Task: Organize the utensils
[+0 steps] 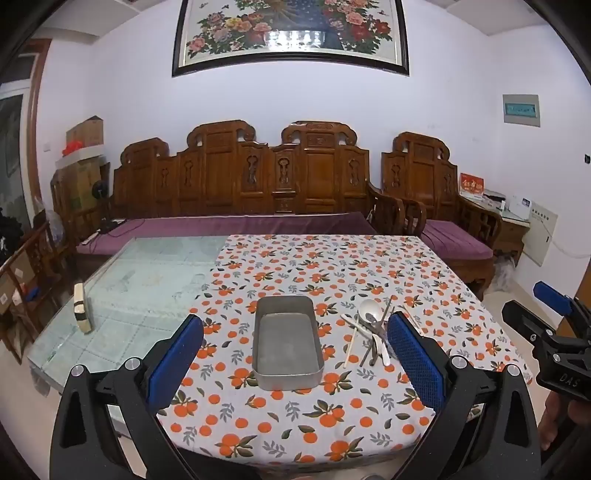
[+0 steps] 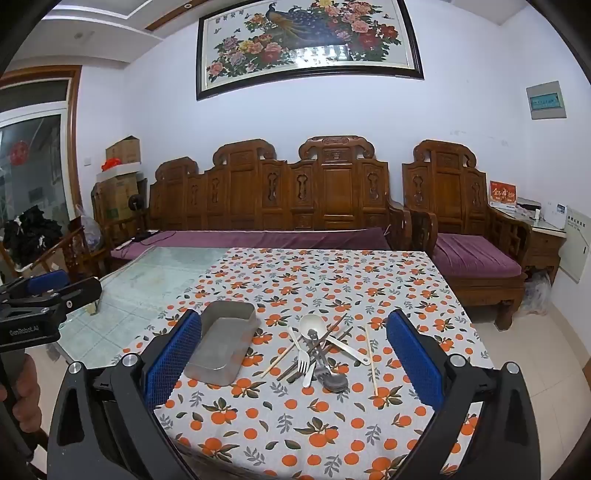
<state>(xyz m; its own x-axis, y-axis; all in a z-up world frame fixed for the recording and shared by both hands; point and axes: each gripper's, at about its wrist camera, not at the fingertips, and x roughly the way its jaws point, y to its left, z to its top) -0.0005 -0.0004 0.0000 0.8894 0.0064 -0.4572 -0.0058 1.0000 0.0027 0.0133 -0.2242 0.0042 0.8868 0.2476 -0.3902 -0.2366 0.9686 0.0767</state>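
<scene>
The left gripper (image 1: 295,354) hangs above the near edge of the table with its blue pads (image 1: 173,360) spread as wide as they go and nothing between them; it tilts gently down toward the cloth. Just to its right the right gripper (image 2: 293,356) is held the same way, jaws fully apart and gripping nothing, a hand (image 2: 20,387) showing around the left one's handle at the near left of the right wrist view. Straight ahead of the left gripper sits a grey metal tray (image 1: 287,373), rectangular with rounded corners, its long side running away from me and its inside bare. Right beside it, on its right and not touching it, lies the heap of utensils (image 2: 317,350) in a crossed tangle: a white ladle-like spoon (image 2: 309,324) at the far end, a white fork (image 2: 303,360) with tines pointing far, a dull metal spoon (image 2: 332,380) nearest me, dark chopsticks (image 2: 328,334) slanting across, and pale chopsticks (image 2: 371,360) flung out to either side. All of this rests on a tablecloth (image 1: 332,266) printed with oranges and leaves, which covers the right part of a glass-topped table (image 1: 147,280). On the bare glass at the left stands a small pale block (image 1: 82,308). Beyond the table a carved wooden bench (image 1: 240,177) with purple cushions lines the far wall, under a framed flower painting (image 1: 291,33).
</scene>
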